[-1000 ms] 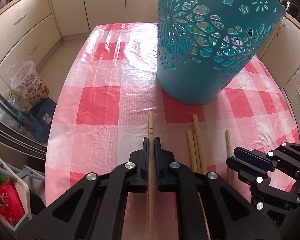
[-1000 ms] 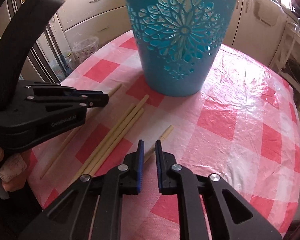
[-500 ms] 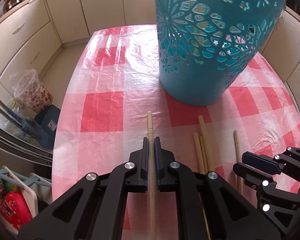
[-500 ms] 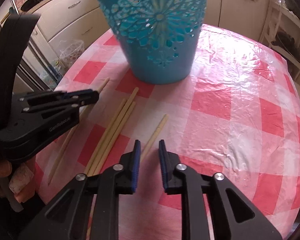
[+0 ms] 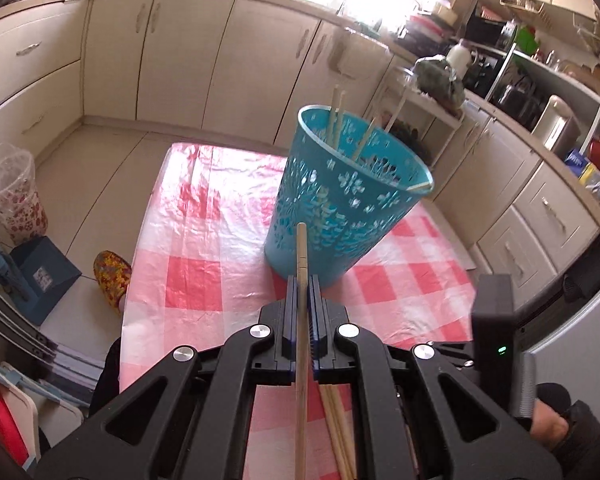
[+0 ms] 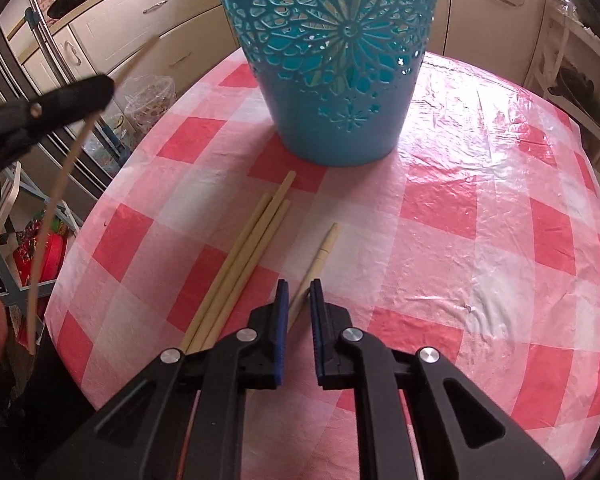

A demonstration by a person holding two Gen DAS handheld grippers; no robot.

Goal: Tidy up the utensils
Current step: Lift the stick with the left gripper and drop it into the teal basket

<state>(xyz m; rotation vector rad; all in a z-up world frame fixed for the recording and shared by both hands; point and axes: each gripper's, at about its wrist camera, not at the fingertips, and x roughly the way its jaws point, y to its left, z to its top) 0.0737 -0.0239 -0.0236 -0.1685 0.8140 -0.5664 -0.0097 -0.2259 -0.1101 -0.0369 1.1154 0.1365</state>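
Few sticks in teal perforated plastic basket [image 5: 352, 200]; our left tongs [image 5: 301, 300] grip pale wooden chopstick [image 5: 301, 256]; right tongs [image 6: 299, 300] open over single chopstick [image 6: 320, 256] near basket; three-stick bundle [image 6: 252, 248] left.

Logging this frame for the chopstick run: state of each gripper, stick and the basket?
Left gripper: shut on held chopstick, lifted off the table.
Right gripper: open, jaws either side of single chopstick.
Three chopsticks: flat, side by side.
Teal basket: upright, several chopsticks inside.
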